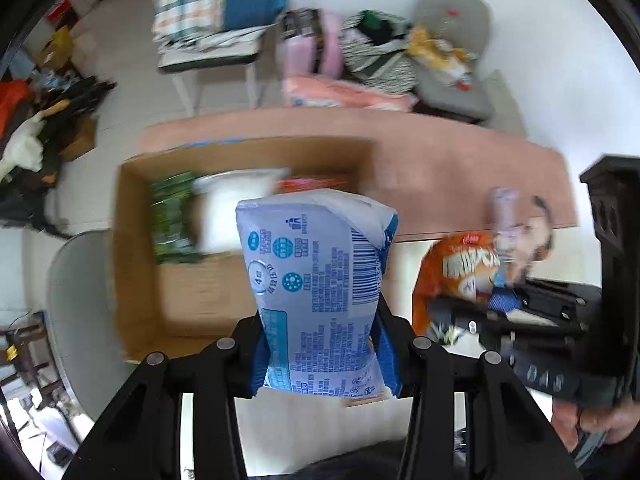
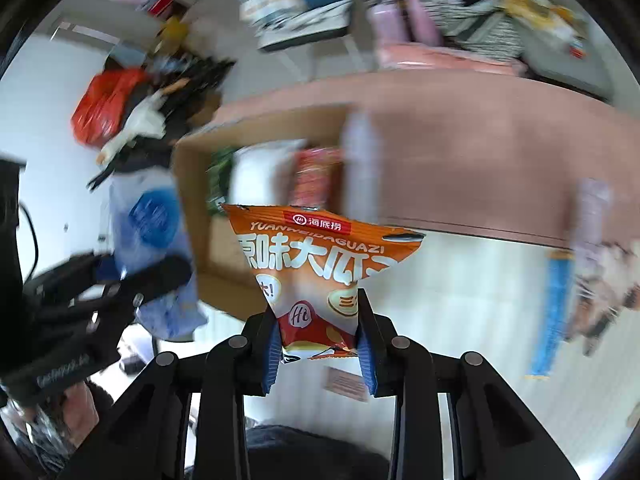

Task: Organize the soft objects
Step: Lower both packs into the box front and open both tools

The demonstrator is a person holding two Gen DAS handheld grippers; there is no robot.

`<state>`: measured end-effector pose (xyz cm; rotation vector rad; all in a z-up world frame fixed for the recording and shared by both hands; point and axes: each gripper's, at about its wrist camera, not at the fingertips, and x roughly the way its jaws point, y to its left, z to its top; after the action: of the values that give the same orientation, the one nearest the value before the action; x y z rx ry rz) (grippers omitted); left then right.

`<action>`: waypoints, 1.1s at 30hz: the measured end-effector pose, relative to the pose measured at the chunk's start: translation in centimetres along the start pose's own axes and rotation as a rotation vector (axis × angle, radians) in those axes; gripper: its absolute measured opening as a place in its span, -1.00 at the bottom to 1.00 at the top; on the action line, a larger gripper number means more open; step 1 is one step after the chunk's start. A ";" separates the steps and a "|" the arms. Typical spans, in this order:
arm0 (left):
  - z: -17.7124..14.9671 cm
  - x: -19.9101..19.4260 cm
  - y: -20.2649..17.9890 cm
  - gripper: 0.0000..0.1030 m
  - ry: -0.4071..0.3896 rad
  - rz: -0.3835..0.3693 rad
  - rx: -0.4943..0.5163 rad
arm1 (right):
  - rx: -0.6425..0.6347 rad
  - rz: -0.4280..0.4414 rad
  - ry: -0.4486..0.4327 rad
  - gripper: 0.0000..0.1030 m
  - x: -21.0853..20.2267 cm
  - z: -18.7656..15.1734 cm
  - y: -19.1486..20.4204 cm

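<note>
My left gripper (image 1: 320,344) is shut on a light blue tissue pack (image 1: 320,276) and holds it upright, in front of an open cardboard box (image 1: 136,264). The box holds a green packet (image 1: 172,220), a white pack (image 1: 236,204) and a red packet (image 1: 316,184). My right gripper (image 2: 318,340) is shut on an orange snack bag (image 2: 320,264) and holds it in the air, right of the box (image 2: 192,168). In the left wrist view the snack bag (image 1: 460,272) hangs at the right. In the right wrist view the blue pack (image 2: 152,240) shows at the left.
A pinkish table top (image 1: 440,176) lies behind the box. Pale purple packs (image 2: 360,160) stand on the table. A blue tube-like thing (image 2: 554,308) and a furry thing (image 2: 608,280) lie at the right. Chairs with clothes (image 1: 360,56) stand behind; clutter (image 1: 36,120) covers the floor at the left.
</note>
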<state>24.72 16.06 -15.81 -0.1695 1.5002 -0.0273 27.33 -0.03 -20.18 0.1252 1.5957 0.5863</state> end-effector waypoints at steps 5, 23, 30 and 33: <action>0.3 3.8 7.0 -0.20 0.115 0.000 -0.073 | -0.038 -0.021 0.090 -0.34 7.7 1.3 6.0; 0.1 16.9 13.4 0.08 0.408 -0.080 -0.120 | -0.033 -0.220 0.267 -0.03 21.2 3.8 8.5; -0.2 13.4 13.2 0.25 0.330 -0.043 -0.102 | -0.024 -0.254 0.213 0.24 17.5 3.5 8.8; -0.8 11.2 12.8 0.25 0.289 -0.042 -0.103 | -0.021 -0.283 0.171 0.25 15.4 3.0 8.7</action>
<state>23.63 27.25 -28.59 -0.2896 1.7874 -0.0088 25.98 14.78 -30.20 -0.1682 1.7341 0.4005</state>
